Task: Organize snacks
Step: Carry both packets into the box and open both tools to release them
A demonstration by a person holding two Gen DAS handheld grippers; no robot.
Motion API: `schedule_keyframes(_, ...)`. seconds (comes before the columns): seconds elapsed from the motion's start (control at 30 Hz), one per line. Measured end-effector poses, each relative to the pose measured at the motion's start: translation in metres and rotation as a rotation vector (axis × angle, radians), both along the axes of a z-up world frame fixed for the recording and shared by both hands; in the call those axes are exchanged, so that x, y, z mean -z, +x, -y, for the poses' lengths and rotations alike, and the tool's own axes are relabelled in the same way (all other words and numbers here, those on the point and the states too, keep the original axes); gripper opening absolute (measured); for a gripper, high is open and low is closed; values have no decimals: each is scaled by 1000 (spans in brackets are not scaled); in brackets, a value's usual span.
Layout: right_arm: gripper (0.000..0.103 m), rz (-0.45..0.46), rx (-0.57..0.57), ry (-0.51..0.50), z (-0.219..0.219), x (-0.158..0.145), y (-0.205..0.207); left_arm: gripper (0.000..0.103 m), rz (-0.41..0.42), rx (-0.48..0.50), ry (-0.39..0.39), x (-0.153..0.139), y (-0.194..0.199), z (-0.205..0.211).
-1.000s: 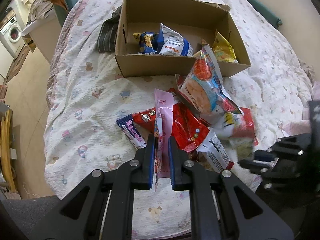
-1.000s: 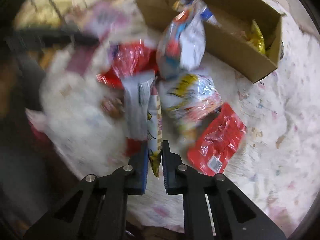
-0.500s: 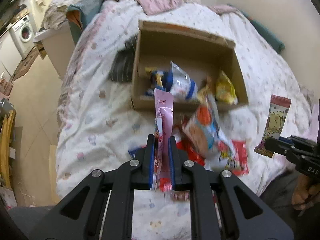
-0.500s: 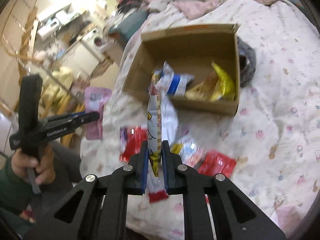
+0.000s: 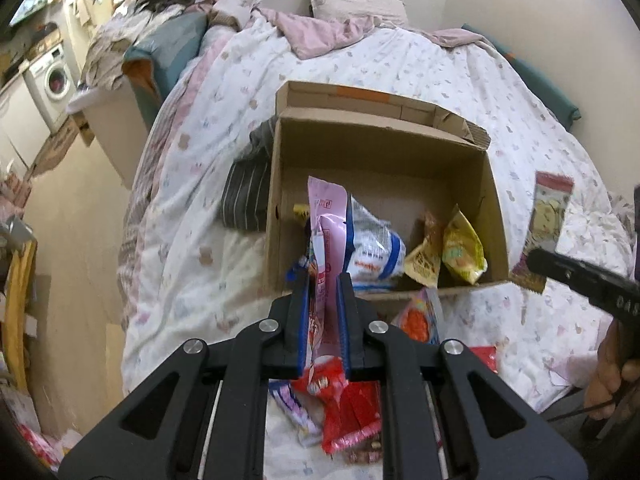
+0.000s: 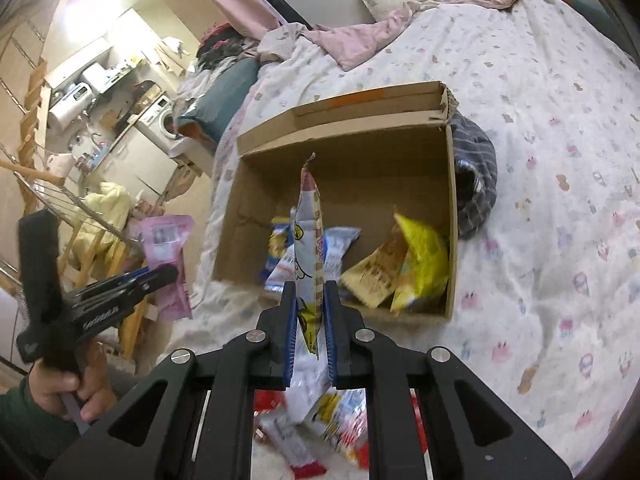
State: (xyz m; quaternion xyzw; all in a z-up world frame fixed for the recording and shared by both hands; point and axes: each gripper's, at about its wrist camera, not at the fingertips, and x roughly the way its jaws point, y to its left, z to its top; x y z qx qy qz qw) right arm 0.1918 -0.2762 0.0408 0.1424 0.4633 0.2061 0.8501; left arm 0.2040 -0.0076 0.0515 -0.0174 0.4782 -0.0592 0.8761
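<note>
On the left, my left gripper point(image 5: 323, 312) is clamped on a pink packet point(image 5: 326, 236) held above the cardboard box's point(image 5: 384, 160) near-left rim. At right, my right gripper point(image 6: 310, 320) pinches a cream striped packet point(image 6: 308, 236) over the near wall. The box's far half lies bare; loose snacks point(image 5: 348, 404) crowd the bedspread point(image 5: 460, 80) nearest me.

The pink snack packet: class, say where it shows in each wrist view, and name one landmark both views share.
Left wrist view: the pink snack packet stands at centre, clamped in the left gripper, in front of the box.
Right wrist view: the same packet is at the left edge, held by the left gripper seen side-on.
Shared landmark: the open cardboard box on the bed.
</note>
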Motion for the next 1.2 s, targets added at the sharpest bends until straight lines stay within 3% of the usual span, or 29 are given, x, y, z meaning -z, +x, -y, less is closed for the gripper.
schedule_keyframes(0.2, 13, -51, 53, -17, 0, 26, 18, 10, -12, -9, 27, 10, 34, 9)
schedule_keyframes(0.43, 13, -68, 52, -21, -7, 34, 20, 11, 55, -46, 25, 17, 41, 12)
schedule_keyframes(0.57, 13, -67, 52, -37, -13, 36, 26, 12, 97, -19, 52, 13, 39, 24)
schedule_keyframes(1.2, 13, -132, 85, -29, -10, 47, 38, 20, 28, -20, 65, 31, 59, 28)
